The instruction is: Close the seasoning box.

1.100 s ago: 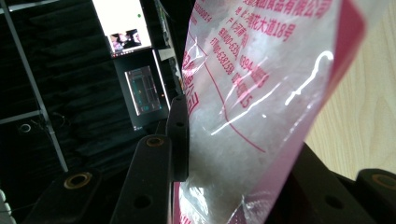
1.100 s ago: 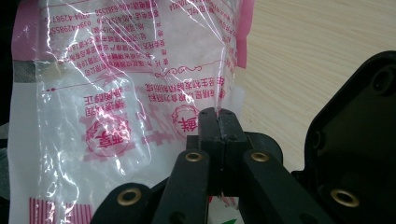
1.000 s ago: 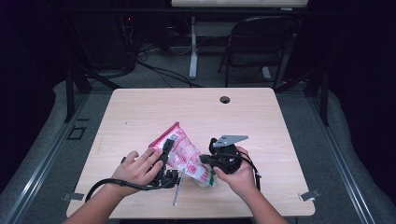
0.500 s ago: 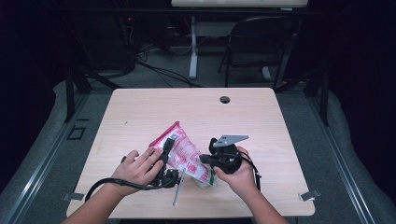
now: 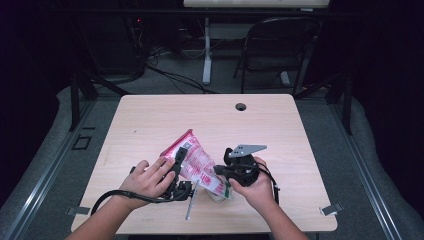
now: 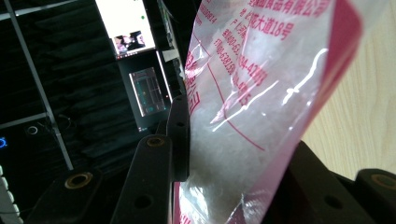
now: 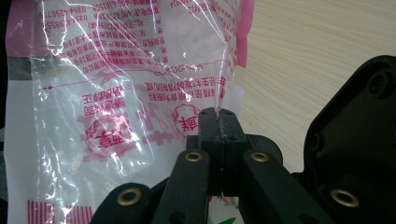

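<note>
Near the table's front edge, both grippers are holding one plastic bag [image 5: 196, 162] between them, prob. to keep the film taut for tearing or opening.

Right gripper [image 5: 223, 171]: jaws are pressing together, w/ a thin edge of the bag pinched between the pads, as the right gripper view shows. A fold-free film edge is being clamped, giving a firm anchor on a slippery material.

Left gripper [image 5: 179, 159]: jaws are closing on the bag's body from both sides; in the left gripper view the film is bulging between them. The person's left hand [image 5: 147, 176] is wrapping the gripper body.

Bag: lifted and tilted, upper corner pointing toward the table's middle, lower end near the front edge. Film is clear, glossy, crinkled, w/ pink borders and red print; contents are looking white and fluffy, exact type unclear.

A slim metal tool [image 5: 190, 205] is lying flat by the front edge, under the bag.

Table [image 5: 280, 125]: light wood-grain top, matte, w/ a round cable hole [image 5: 241, 106] near the far edge.
</note>
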`<state>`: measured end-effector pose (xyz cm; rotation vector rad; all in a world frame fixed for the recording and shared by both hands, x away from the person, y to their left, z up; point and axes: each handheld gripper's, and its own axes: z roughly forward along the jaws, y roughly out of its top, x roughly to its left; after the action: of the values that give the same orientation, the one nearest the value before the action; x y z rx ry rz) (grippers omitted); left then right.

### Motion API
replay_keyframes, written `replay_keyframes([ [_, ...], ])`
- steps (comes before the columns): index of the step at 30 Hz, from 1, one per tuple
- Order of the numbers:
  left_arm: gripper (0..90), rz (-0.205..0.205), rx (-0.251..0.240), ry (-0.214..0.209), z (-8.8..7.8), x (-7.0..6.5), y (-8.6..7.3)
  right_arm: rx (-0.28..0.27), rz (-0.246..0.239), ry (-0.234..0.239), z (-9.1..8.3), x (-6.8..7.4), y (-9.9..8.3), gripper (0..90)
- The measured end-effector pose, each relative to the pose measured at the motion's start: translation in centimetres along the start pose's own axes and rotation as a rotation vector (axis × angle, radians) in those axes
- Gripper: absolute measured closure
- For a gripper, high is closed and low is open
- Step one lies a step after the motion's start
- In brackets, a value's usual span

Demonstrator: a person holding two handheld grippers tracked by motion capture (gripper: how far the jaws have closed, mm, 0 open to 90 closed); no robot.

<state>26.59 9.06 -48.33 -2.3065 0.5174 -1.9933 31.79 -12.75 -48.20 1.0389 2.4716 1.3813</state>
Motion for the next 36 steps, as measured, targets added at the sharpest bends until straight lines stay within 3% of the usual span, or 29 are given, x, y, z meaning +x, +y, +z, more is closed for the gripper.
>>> replay_keyframes([
  [10,70.5,0.014,-0.005,0.008,0.02,0.17,0.12,0.002,0.002,-0.003,-0.04,-0.05,-0.03,90.0],
  [36,70.8,0.004,-0.004,-0.005,0.04,0.20,0.30,0.001,0.006,-0.003,-0.13,-0.17,-0.19,90.0],
])
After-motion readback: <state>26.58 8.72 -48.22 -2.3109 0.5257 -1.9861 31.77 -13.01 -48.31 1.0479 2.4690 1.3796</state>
